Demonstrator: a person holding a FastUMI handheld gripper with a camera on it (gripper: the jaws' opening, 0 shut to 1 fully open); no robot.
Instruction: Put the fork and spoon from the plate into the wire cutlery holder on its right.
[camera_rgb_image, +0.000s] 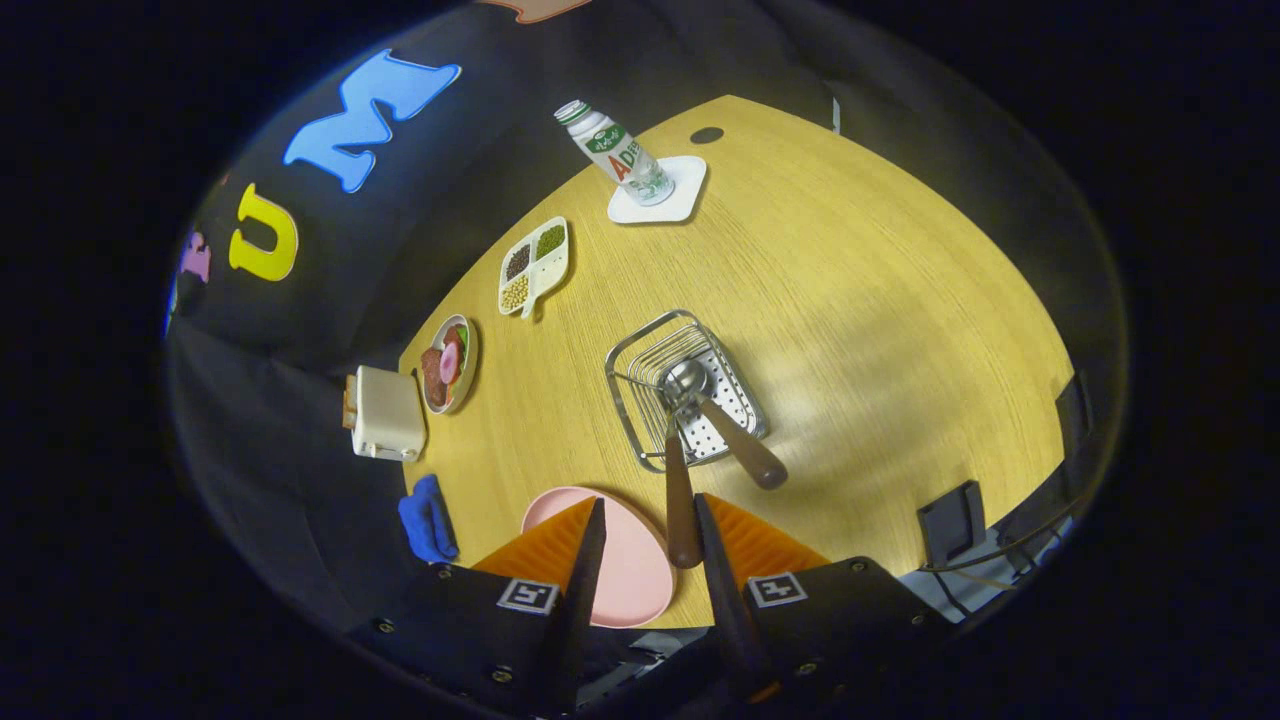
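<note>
Wooden table (850, 300), spoon (715, 405) and fork (680, 490) in wire holder (640, 350), hand-held gripper (650, 515) released.

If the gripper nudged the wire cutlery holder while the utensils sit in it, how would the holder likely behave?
The wire cutlery holder looks like thin wire with a perforated floor, so probably light and apt to slide on the smooth wooden table. The spoon and the other brown-handled utensil lean over its near rim, which might tip it. The gripper stands open nearby.
</note>
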